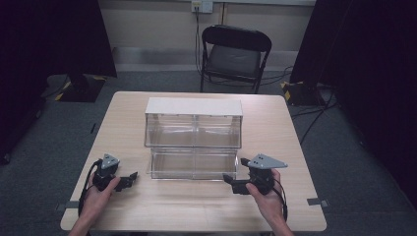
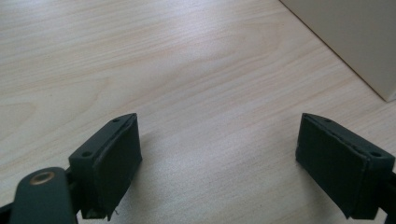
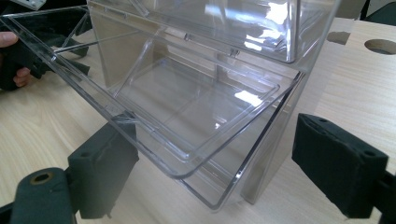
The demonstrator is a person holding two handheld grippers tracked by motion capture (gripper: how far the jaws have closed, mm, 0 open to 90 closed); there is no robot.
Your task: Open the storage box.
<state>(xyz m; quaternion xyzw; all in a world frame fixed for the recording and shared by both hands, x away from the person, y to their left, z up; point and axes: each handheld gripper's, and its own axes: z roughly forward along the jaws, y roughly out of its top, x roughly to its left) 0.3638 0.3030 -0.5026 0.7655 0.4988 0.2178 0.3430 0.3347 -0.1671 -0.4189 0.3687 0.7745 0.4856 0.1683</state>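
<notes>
A clear plastic two-tier bin cabinet (image 1: 193,130) with a white top stands in the middle of the wooden table (image 1: 196,206). Its lower drawer (image 3: 187,107) is tilted open toward me and holds nothing. My right gripper (image 1: 236,171) is at the cabinet's front right corner. It is open, and the drawer's front corner (image 3: 187,172) sits between its pads (image 3: 107,168). My left gripper (image 1: 129,179) rests left of the cabinet's front, open with only bare wood (image 2: 218,135) between its pads (image 2: 116,158). The cabinet's side wall (image 2: 355,42) shows at upper right in the left gripper view.
A black folding chair (image 1: 235,56) stands beyond the table's far edge, with cables on the grey floor around it. Dark curtains hang at both sides. The person's other hand (image 3: 16,70) appears through the clear drawer. Two round holes (image 3: 380,45) mark the table surface.
</notes>
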